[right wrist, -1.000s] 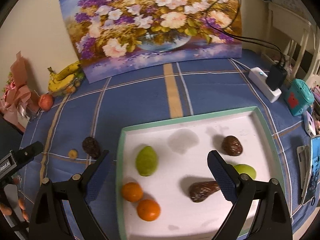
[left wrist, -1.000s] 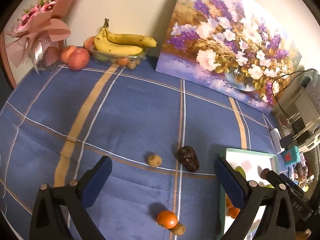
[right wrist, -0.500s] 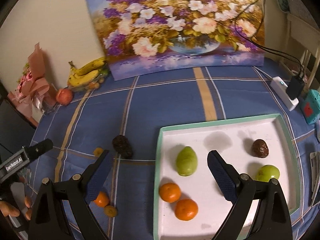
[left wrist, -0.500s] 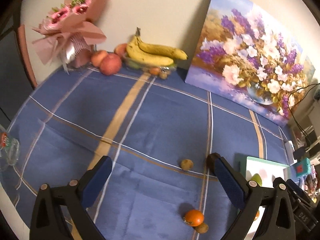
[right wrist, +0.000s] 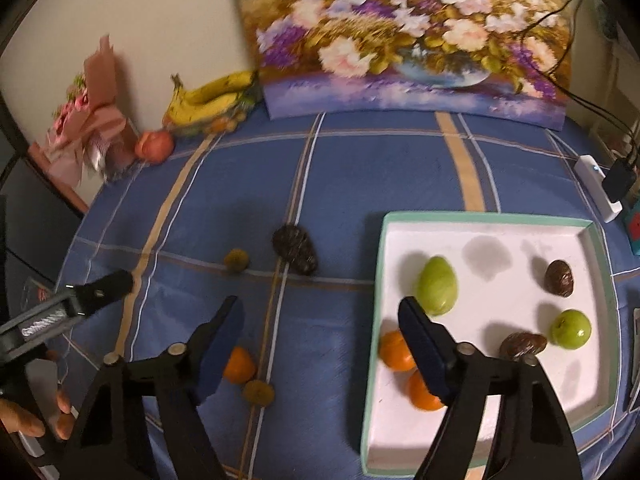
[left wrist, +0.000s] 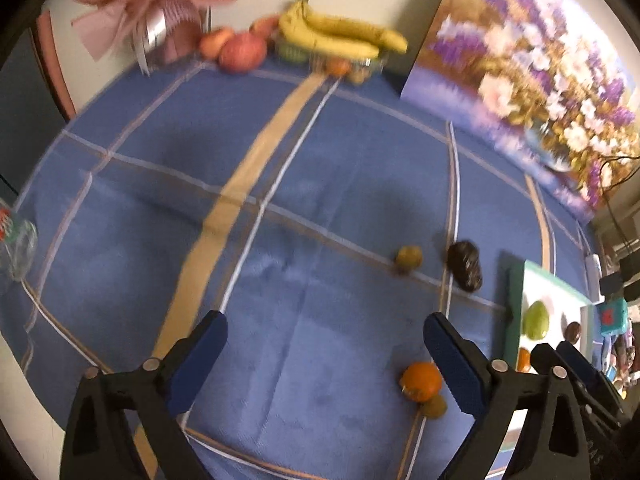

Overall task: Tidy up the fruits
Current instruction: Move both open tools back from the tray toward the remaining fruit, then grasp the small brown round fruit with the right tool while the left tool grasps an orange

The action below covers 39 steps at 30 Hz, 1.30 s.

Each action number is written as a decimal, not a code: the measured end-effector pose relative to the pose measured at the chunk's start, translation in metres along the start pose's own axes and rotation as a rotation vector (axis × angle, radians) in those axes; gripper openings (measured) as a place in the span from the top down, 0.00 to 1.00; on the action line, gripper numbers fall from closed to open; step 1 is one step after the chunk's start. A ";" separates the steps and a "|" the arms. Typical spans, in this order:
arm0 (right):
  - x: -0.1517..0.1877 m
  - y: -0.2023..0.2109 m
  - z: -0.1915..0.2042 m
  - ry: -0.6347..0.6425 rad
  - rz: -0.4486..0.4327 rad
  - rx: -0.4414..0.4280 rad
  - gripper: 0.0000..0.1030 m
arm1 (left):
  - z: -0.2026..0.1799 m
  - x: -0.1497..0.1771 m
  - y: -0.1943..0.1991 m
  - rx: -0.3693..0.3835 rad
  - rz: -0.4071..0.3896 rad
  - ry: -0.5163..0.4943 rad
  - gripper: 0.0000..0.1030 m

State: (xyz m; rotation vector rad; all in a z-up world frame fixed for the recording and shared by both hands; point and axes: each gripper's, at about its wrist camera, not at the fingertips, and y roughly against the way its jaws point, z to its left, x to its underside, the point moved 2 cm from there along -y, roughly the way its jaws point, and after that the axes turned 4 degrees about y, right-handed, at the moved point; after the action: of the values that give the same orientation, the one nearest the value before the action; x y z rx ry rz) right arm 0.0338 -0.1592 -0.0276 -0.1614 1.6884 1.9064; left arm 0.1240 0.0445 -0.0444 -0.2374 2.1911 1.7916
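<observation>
My left gripper (left wrist: 325, 346) is open over bare blue cloth, its jaws closing slightly with nothing pressed between them. An orange (left wrist: 421, 380) and a small brownish fruit (left wrist: 434, 406) lie on the cloth just inside its right finger. Further off lie a dark brown fruit (left wrist: 465, 266) and a small yellowish fruit (left wrist: 409, 258). My right gripper (right wrist: 320, 330) hangs over the cloth left of the white tray (right wrist: 484, 216); its jaws are closing on nothing. The tray holds a green mango-like fruit (right wrist: 437, 286), a green apple (right wrist: 571, 329), two brown fruits and two oranges (right wrist: 394, 350).
Bananas (right wrist: 208, 98) in a clear tub, apples (right wrist: 155, 146) and a pink bouquet (right wrist: 92, 120) stand at the back left by a flower painting (right wrist: 400, 32). A white power strip (right wrist: 596, 184) with cables lies at the right. A hand (right wrist: 36, 412) holds the left gripper.
Both views have swung left across the cloth, away from the tray and toward the loose fruit. The right gripper's jaws have narrowed; the left jaws are barely narrower.
</observation>
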 end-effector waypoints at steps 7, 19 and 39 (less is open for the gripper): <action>0.019 -0.026 0.024 0.065 0.127 -0.018 0.43 | 0.008 0.014 -0.022 -0.051 0.081 0.003 0.21; 0.043 -0.051 0.043 0.160 0.264 -0.068 0.61 | 0.019 0.020 -0.032 -0.061 0.104 0.053 0.21; 0.049 -0.061 0.049 0.215 0.293 -0.062 0.74 | 0.008 0.019 -0.034 -0.032 0.112 0.040 0.21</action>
State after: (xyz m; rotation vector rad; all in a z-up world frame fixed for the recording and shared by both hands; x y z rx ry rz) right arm 0.0373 -0.0952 -0.0932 -0.1555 1.8791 2.2256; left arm 0.1175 0.0468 -0.0835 -0.1608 2.2454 1.8980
